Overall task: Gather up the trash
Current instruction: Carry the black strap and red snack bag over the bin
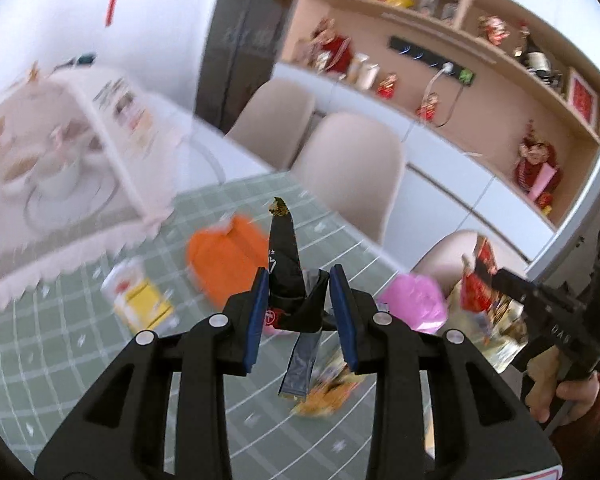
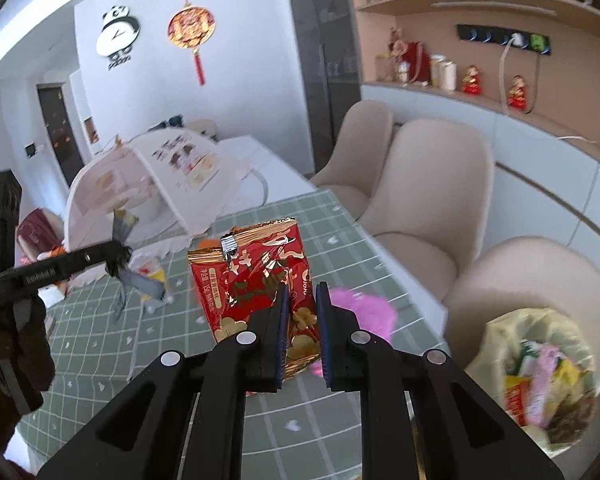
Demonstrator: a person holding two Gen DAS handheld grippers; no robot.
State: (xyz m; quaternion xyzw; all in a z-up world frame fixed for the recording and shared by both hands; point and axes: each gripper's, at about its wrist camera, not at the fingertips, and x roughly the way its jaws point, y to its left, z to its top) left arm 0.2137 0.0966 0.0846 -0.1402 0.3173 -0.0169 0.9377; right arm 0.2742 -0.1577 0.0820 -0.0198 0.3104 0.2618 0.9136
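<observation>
Only the right wrist view shows the lined trash bin (image 2: 536, 372) off the worktop's right edge, already holding wrappers. The worktop (image 1: 40, 360) wears a green checked cloth; beige chairs (image 2: 432, 184) line its right edge. The left gripper (image 1: 299, 300) has its jaws pinching a crumpled black wrapper (image 1: 284, 256). The right gripper (image 2: 301, 320) has its jaws pinching a creased red-and-gold snack packet (image 2: 256, 268), raised above the cloth.

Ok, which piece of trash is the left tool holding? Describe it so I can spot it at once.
Look above the green checked tablecloth, in front of the beige chairs. The left tool is shut on a black wrapper that stands up in a narrow point with a grey strip hanging below. The orange bag and pink bag on the table beyond are bright; this one is dark.
</observation>
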